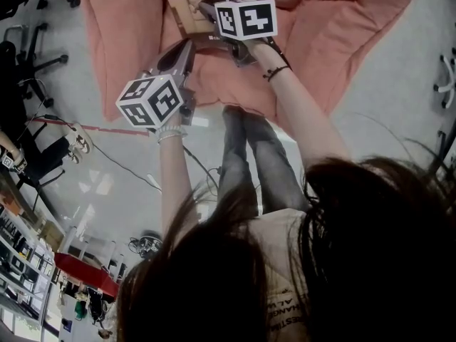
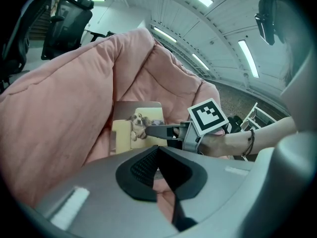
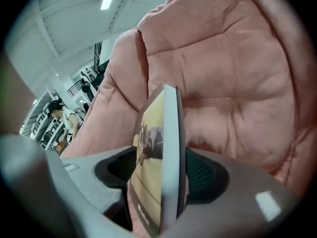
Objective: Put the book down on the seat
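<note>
The book (image 1: 187,11), its yellow cover showing a dog, rests against the pink cushioned seat (image 1: 342,27). My right gripper (image 1: 206,11) reaches in beside it from the right. In the right gripper view the book (image 3: 156,133) stands on edge between the jaws of my right gripper (image 3: 159,176), which are open wide, with a dark gap at the left pad. In the left gripper view the book (image 2: 141,125) leans on the seat (image 2: 59,113) with a finger of my right gripper (image 2: 151,131) across it. My left gripper (image 1: 185,50) hangs shut and empty lower left of the book.
The person's legs (image 1: 249,155) stand before the seat. Office chairs (image 1: 28,63) and a cable (image 1: 142,173) are on the grey floor at left. A white rack (image 2: 257,115) stands right of the seat. A person (image 3: 59,118) stands far off.
</note>
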Motion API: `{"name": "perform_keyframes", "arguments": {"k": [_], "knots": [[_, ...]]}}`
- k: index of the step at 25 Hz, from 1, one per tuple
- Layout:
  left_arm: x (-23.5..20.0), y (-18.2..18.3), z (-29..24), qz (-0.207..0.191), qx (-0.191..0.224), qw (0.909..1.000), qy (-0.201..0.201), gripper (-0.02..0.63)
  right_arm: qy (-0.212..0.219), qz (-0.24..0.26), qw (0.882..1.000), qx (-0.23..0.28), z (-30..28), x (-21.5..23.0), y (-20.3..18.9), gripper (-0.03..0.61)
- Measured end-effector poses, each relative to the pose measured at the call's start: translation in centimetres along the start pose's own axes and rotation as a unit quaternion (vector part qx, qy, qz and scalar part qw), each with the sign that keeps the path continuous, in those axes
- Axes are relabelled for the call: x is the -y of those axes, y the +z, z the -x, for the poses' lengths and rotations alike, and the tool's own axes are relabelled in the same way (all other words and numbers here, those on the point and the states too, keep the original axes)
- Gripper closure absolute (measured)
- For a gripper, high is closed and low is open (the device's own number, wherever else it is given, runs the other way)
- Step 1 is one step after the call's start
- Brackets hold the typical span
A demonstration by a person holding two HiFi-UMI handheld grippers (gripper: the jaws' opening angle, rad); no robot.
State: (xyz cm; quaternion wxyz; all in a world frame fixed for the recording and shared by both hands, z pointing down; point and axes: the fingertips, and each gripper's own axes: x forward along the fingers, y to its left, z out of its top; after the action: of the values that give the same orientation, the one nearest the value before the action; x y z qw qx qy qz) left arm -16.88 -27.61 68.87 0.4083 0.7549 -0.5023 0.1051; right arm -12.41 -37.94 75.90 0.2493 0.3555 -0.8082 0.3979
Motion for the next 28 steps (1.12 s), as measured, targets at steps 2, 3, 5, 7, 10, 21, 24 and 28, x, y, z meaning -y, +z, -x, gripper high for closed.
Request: {"name": "perform_keyframes", "arguments": {"k": [2, 3, 5, 7, 10, 21, 24, 28], "knots": [[0.2, -0.1, -0.1, 0.004, -0.002, 1.0, -0.004, 0.621, -0.009, -0.005, 1.0, 0.0, 0.2, 0.6, 0.1, 0.284], [0.2, -0.1, -0.1, 0.006, -0.002, 1.0, -0.006, 0.621, -0.012, -0.008, 1.0, 0.001, 0.2, 0.8, 0.2, 0.281], [0.0, 0.0, -0.2, 0.009, -0.003, 0.9999, -0.007, 0.621, -0.023, -0.008, 1.0, 0.001, 0.0, 1.2, 0.4, 0.276], [-0.1, 0.0, -0.3, 0.01, -0.005, 0.9999, -0.008, 0.621, -0.035, -0.008, 0.999, 0.002, -0.1, 1.5, 0.5, 0.265], [0.1, -0.4, 0.0, 0.011, -0.006, 0.9999, -0.01, 0.621, -0.045, -0.01, 0.999, 0.004, 0.3, 1.7, 0.1, 0.264], [0.7, -0.2, 1.2, 0.01, 0.0, 0.9999, -0.01, 0.621, 0.0, -0.024, 1.0, -0.004, 1.9, -0.6, -0.1, 0.264], [0.9, 0.2, 1.8, 0.016, 0.007, 0.9998, -0.007, 0.621, 0.04, -0.027, 0.999, -0.012, 2.8, -2.1, -0.2, 0.267], [2.4, 1.5, 3.3, 0.018, 0.02, 0.9996, -0.007, 0.621, 0.06, -0.02, 0.998, 0.0, 5.2, -3.9, 0.8, 0.304]]}}
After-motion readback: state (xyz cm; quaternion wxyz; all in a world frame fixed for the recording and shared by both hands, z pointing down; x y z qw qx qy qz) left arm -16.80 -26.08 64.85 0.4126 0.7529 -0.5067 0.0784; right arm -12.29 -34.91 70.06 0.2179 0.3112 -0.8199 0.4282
